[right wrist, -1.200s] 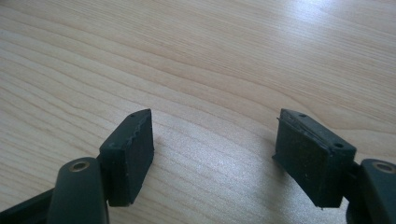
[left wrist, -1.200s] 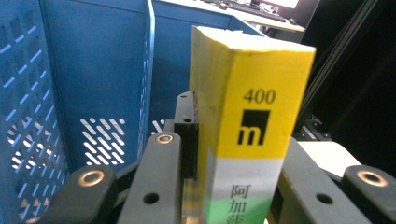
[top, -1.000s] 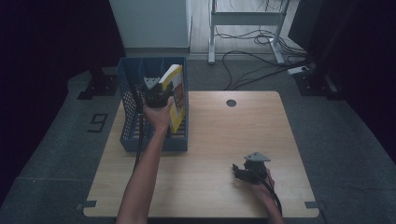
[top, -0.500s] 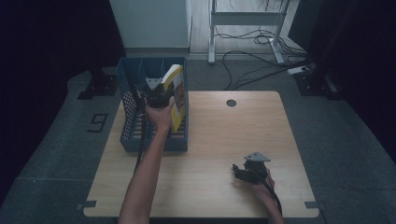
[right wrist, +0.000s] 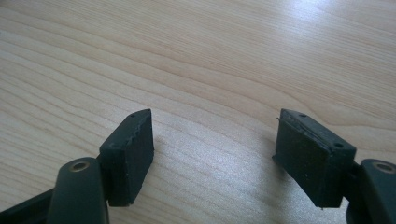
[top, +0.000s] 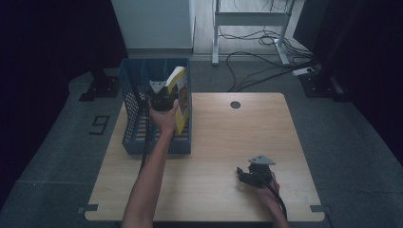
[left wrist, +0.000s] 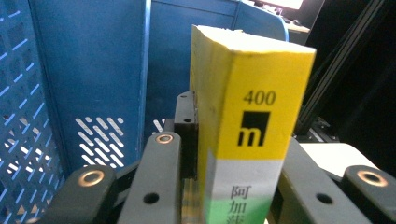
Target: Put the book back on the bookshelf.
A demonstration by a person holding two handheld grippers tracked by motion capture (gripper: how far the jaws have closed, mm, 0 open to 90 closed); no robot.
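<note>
Blue crate (top: 130, 123): stood at the left end of the surface, slotted walls, tall dividers inside; seen close in the left gripper view as blue perforated panels (left wrist: 84, 70).
Left claw (top: 161, 97): held above the crate's right-hand compartment, cable trailing down along the forearm; grey three-cornered plate on top; jaws clamped on the yellow book from both sides, black jaw arms flanking the spine in the left gripper view.
Yellow book (top: 178, 95): gripped in the left claw, tilted, upper end leaning away from the person, lower part down inside the crate by its right wall; whether the lower edge touched the crate floor could not be told. Spine (left wrist: 252, 121) yellow at the top, grey below, green at the bottom; marked "400", a black square with the letter m, then printed characters lower down.
Surface (top: 218, 142): light wood grain, rectangular, round dark hole (top: 235, 105) near the far edge; bare grain seen close in the right gripper view (right wrist: 196, 56).
Right claw (top: 247, 175): rested low at the near right part of the surface, well apart from the crate, hand behind it; jaws spread apart, nothing between them; pads (right wrist: 135, 149) ridged, black, just above the wood.
Floor (top: 351, 142): grey, cables and a metal frame beyond the far edge of the surface.
</note>
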